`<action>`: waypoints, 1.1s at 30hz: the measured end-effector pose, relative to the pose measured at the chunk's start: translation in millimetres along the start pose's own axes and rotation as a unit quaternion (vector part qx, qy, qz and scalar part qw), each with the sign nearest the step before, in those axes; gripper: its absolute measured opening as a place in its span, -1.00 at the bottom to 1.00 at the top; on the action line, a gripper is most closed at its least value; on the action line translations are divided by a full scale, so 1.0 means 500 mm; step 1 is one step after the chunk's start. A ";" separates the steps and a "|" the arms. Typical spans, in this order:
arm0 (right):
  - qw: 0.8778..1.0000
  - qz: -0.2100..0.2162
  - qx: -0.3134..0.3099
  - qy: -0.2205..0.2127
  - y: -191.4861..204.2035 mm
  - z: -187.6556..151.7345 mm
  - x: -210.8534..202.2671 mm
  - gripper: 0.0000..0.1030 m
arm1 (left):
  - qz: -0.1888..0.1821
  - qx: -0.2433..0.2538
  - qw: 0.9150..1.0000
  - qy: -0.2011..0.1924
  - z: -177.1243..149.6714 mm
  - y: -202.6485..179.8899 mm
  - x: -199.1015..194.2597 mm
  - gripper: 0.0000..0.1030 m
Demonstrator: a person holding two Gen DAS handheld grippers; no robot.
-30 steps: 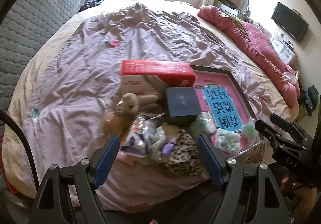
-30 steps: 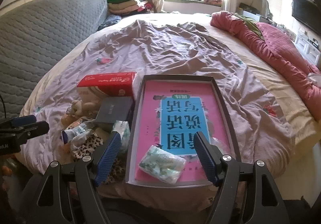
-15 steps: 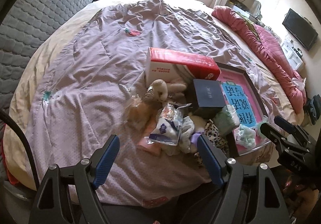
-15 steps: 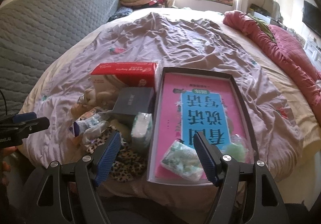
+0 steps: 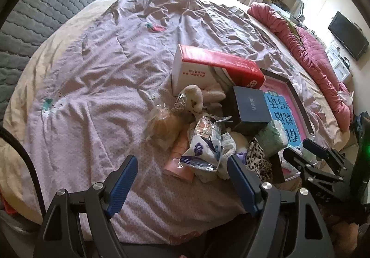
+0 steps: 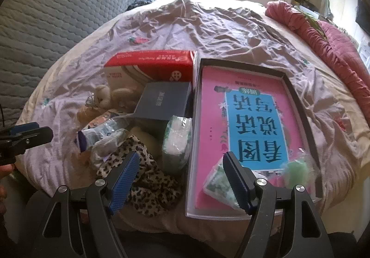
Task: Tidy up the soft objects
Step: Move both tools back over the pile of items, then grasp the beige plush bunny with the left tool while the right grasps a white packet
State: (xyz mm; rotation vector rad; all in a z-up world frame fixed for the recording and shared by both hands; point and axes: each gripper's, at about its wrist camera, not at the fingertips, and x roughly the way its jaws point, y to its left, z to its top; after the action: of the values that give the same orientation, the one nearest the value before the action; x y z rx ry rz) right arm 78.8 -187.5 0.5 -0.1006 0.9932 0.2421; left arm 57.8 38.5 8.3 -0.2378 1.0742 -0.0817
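Observation:
A heap of soft things lies on the bed near its front edge: a cream plush toy, a bagged bun, a blue-white tissue pack, a pink item, leopard cloth and a green-white pack. A shallow tray with a pink and blue sheet holds a green-white pack and a green ball. My left gripper is open just before the heap. My right gripper is open over the tray's near left corner.
A red and white box and a dark box stand behind the heap. The wrinkled lilac sheet stretches left and back. A red quilt lies at the right, a grey headboard at the left.
Both grippers have shifted left: the heap now sits between the left gripper's fingers, and the right view shows more of the heap beside the tray. Both stay open.

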 end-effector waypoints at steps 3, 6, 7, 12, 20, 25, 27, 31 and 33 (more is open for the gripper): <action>1.000 -0.004 0.004 0.000 0.001 0.003 0.017 0.48 | -0.003 -0.001 1.000 0.000 0.013 0.002 0.012 0.53; 1.000 -0.010 0.004 -0.002 0.001 0.008 0.029 0.49 | 0.002 0.006 1.000 0.000 0.033 0.001 0.027 0.53; 1.000 -0.009 0.006 -0.001 0.000 0.009 0.033 0.48 | 0.005 0.010 1.000 0.002 0.040 0.000 0.034 0.53; 1.000 -0.002 0.012 0.004 -0.006 0.016 0.049 0.23 | 0.006 0.020 1.000 0.009 0.071 -0.002 0.068 0.53; 1.000 0.023 0.017 -0.001 -0.008 0.021 0.062 -0.16 | 0.012 0.034 0.999 0.017 0.113 -0.011 0.115 0.53; 0.999 0.034 0.004 0.004 0.008 0.018 0.076 -0.35 | 0.012 0.042 0.999 0.024 0.128 -0.022 0.142 0.53; 0.999 0.039 -0.003 0.000 0.013 0.020 0.078 -0.41 | 0.012 0.047 0.999 0.025 0.133 -0.024 0.150 0.53; 0.999 0.038 -0.016 0.009 0.024 0.024 0.092 -0.43 | 0.020 0.059 0.998 0.031 0.139 -0.023 0.174 0.53; 0.999 0.038 -0.013 0.015 0.023 0.026 0.099 -0.43 | 0.020 0.064 0.997 0.032 0.141 -0.022 0.180 0.53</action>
State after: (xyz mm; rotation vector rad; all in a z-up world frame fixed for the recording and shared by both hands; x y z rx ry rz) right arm 112.3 -166.1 -33.7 -0.0911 1.0244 0.3234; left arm 163.3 22.4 -34.9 -0.0979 1.1317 -0.1217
